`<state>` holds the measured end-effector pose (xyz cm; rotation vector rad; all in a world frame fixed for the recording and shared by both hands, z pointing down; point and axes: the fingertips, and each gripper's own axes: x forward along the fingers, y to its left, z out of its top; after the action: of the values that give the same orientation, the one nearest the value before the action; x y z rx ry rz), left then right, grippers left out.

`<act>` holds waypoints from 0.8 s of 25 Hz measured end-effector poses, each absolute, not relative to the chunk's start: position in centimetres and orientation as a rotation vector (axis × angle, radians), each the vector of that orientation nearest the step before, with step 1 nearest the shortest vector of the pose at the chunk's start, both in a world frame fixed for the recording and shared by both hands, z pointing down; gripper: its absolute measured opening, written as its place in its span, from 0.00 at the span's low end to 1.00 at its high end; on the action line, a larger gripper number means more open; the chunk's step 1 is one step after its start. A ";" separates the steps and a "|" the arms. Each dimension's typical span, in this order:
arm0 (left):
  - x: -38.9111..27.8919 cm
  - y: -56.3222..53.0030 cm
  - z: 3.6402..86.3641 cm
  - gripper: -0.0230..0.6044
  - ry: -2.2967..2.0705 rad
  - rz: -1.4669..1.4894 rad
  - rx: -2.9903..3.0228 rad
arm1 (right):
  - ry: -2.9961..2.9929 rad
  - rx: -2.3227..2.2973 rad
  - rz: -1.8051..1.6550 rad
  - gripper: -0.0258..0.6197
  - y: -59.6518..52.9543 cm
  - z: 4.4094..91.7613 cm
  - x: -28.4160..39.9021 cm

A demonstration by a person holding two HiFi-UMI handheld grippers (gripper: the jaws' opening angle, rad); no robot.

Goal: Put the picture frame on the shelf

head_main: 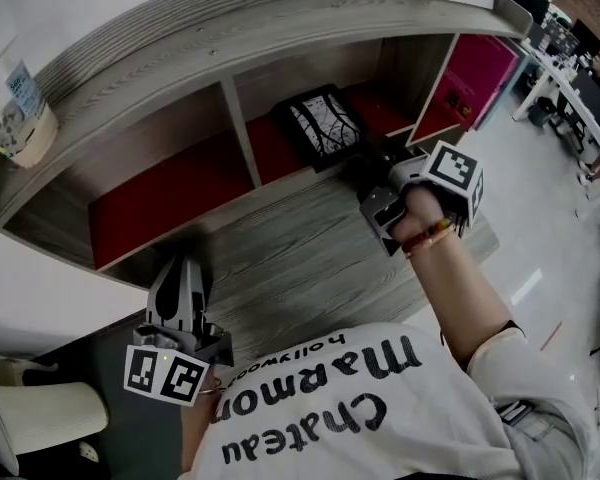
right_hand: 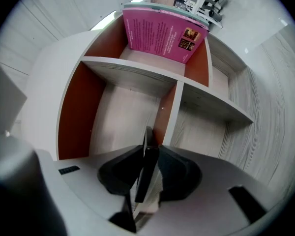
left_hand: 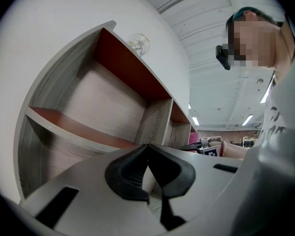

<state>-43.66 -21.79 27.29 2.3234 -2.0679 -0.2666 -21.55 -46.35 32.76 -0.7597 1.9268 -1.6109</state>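
Note:
The picture frame (head_main: pixel 325 126), black with a white sketch in it, leans tilted in the middle compartment of the grey wooden shelf (head_main: pixel 238 118), over its red floor. My right gripper (head_main: pixel 368 160) reaches in from the right and is shut on the frame's near edge. In the right gripper view the frame (right_hand: pixel 145 173) shows edge-on as a thin black strip pinched between both pads of that gripper (right_hand: pixel 148 154). My left gripper (head_main: pixel 183 268) hangs low in front of the shelf's left compartment, shut with nothing in it; its pads meet at the tips (left_hand: pixel 147 149).
A pink book (right_hand: pixel 162 33) leans in the compartment beyond the frame's; it is also at the shelf's right end (head_main: pixel 475 73). A jar (head_main: pixel 20 108) stands on the shelf top at the left. A white chair (head_main: pixel 40 413) sits by my left side. Desks (head_main: pixel 570 58) line the far right.

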 end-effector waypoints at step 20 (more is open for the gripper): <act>-43.3 -20.5 27.6 0.06 -2.055 -0.252 2.339 | 2.208 -1.085 -1.288 0.24 -46.3 32.2 -21.6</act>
<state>-43.33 -20.52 27.62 2.3391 -2.0550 -0.2519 -21.64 -46.29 32.16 -1.0850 2.2085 -1.2883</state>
